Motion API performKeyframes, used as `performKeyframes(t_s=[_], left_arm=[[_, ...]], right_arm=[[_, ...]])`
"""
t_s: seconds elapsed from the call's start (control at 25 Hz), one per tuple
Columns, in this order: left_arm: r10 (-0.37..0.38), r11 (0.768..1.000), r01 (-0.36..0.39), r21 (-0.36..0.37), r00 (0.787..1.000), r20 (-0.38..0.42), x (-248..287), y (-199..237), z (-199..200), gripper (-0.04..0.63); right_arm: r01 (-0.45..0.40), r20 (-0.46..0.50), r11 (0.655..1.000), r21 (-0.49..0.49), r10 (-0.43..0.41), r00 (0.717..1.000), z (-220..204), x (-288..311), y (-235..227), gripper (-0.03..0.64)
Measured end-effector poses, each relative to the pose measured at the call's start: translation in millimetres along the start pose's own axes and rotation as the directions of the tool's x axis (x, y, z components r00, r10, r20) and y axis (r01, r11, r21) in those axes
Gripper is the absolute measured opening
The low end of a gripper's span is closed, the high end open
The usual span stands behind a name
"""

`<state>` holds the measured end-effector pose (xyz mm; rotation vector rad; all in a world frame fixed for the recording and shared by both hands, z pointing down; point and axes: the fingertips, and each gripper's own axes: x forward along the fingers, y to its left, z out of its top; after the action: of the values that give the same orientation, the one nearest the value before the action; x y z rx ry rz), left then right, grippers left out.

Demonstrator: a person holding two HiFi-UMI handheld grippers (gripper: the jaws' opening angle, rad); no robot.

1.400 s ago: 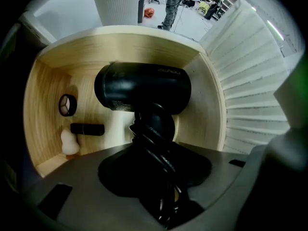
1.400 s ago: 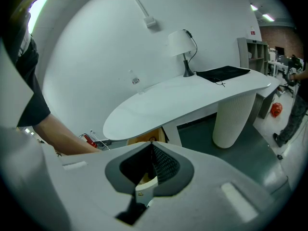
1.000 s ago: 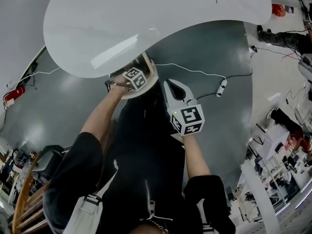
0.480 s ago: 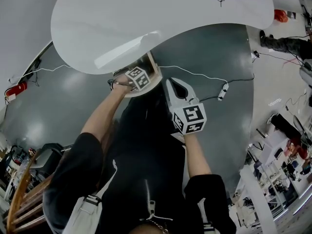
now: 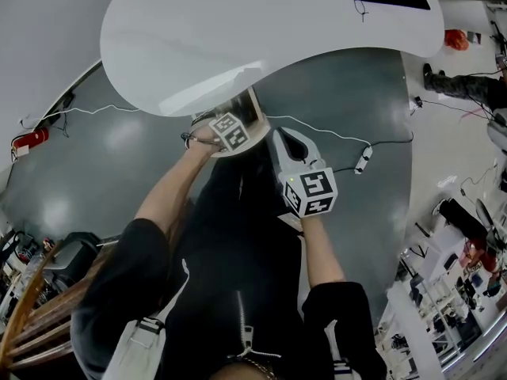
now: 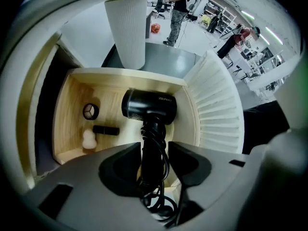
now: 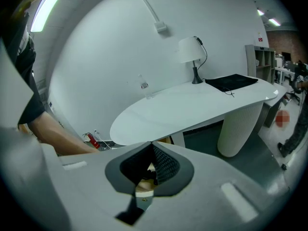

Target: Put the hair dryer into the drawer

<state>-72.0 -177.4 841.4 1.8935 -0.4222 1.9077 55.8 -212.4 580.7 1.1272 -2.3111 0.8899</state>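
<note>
The left hand-held gripper (image 6: pixel 154 150) is clamped on the handle of the black hair dryer (image 6: pixel 149 107), with the cord wound round that handle and bunched between the jaws. The dryer's body lies crosswise over the open wooden drawer (image 6: pixel 67 105), inside its walls; whether it touches the bottom I cannot tell. On the drawer's floor to the dryer's left sit a dark ring (image 6: pixel 90 111), a black stick (image 6: pixel 106 130) and a pale sponge (image 6: pixel 88 139), all apart from the dryer. The drawer juts out from under the white bench (image 5: pixel 238 30). The right hand-held gripper (image 5: pixel 281 137) is just beside the drawer, right of the left one, its jaws closed tip to tip with nothing between them
</note>
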Motion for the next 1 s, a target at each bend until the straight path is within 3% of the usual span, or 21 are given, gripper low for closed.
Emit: performKeyframes(t_s=[0.32, 0.76, 1.0], left_arm=[[0.046, 0.999, -0.043, -0.029, 0.996, 0.082, -36.2, 3.2, -2.6, 0.031], [0.062, 0.993, -0.043, -0.114, 0.984, 0.168, -79.9, -2.6, -25.7, 0.017], [0.089, 0.98, -0.031, -0.196, 0.952, 0.293, -121.2, -6.5, -28.7, 0.017]], right_arm=[[-0.018, 0.014, 0.999, -0.042, 0.019, 1.0, 7.3, -3.3, 12.7, 0.003], [0.0, 0.062, 0.996, -0.088, 0.005, 0.998, 25.3, -11.2, 23.6, 0.003], [0.008, 0.093, 0.992, -0.123, 0.003, 0.996, 39.6, -17.9, 36.0, 0.003]])
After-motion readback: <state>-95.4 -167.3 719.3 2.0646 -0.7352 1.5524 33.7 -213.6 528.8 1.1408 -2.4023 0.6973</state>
